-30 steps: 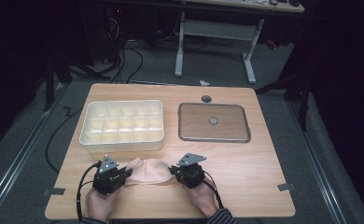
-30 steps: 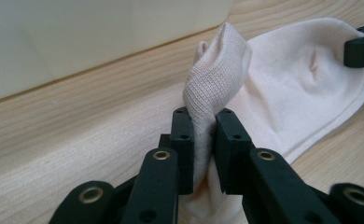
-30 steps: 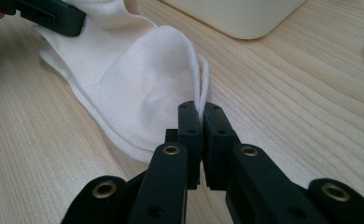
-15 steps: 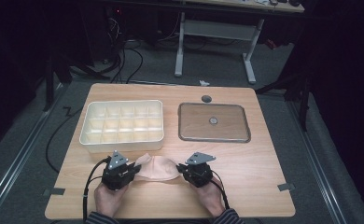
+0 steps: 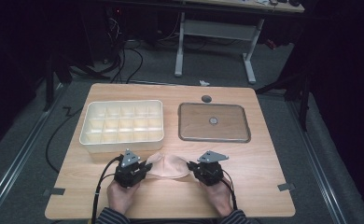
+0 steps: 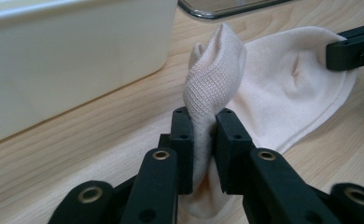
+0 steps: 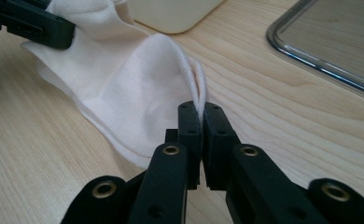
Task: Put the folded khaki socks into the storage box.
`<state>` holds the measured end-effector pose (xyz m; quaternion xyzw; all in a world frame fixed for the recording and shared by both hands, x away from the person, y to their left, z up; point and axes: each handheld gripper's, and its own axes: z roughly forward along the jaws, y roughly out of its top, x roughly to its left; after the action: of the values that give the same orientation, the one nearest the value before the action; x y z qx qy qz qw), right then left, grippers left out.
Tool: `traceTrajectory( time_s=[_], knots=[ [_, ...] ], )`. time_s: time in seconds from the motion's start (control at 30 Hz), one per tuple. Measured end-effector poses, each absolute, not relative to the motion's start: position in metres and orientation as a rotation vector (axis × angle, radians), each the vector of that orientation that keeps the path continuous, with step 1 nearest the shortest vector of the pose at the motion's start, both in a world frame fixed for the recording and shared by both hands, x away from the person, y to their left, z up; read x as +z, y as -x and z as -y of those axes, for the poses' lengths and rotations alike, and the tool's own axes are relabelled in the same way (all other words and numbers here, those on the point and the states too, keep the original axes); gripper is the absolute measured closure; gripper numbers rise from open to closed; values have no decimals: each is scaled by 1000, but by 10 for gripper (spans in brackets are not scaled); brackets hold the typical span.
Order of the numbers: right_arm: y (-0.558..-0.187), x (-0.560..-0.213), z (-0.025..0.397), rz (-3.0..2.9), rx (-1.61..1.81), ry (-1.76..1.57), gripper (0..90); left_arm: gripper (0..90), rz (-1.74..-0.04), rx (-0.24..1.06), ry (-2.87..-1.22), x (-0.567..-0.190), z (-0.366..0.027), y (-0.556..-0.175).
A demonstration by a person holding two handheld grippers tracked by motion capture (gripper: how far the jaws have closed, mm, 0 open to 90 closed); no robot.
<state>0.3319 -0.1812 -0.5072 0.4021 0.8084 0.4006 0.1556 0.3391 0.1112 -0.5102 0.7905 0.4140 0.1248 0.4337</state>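
Observation:
A cream sock lies stretched between both grippers near the table's front edge. My left gripper is shut on the sock's left end, where the knit bunches up between the jaws. My right gripper is shut on the thin edge of the sock's other end. In the left gripper view the right gripper's jaw tip shows at the sock's far end. The left gripper's jaw shows far off in the right gripper view. A hand holds each gripper from below.
A cream divided box stands just behind the sock on the left. A flat clear lid with a metal rim lies at the back right. A small dark disc sits behind the lid. Bare wood stretches right of the grippers.
Both grippers have moved forward and a little inward with the sock held between them, bringing it closer to the box. The sock now bulges up in the middle.

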Motion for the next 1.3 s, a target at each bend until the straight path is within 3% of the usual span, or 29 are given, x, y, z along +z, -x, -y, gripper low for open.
traceTrajectory(
  time_s=[0.47, 0.8, 0.93, 1.3],
  knots=[
    [-331, -512, 217, -2253, 1112, -1238, 871, 770, -1002, 301, -2013, -515, -76, -352],
    [-334, -523, 220, -2260, 1034, -1232, 859, 585, -1057, 383, -2072, -525, -73, -357],
    [-335, -526, 217, -2251, 1012, -1230, 789, 505, -1086, 411, -2066, -528, -78, -354],
    [-335, -529, 217, -2239, 981, -1238, 734, 445, -1126, 434, -2057, -529, -88, -355]
  ],
)
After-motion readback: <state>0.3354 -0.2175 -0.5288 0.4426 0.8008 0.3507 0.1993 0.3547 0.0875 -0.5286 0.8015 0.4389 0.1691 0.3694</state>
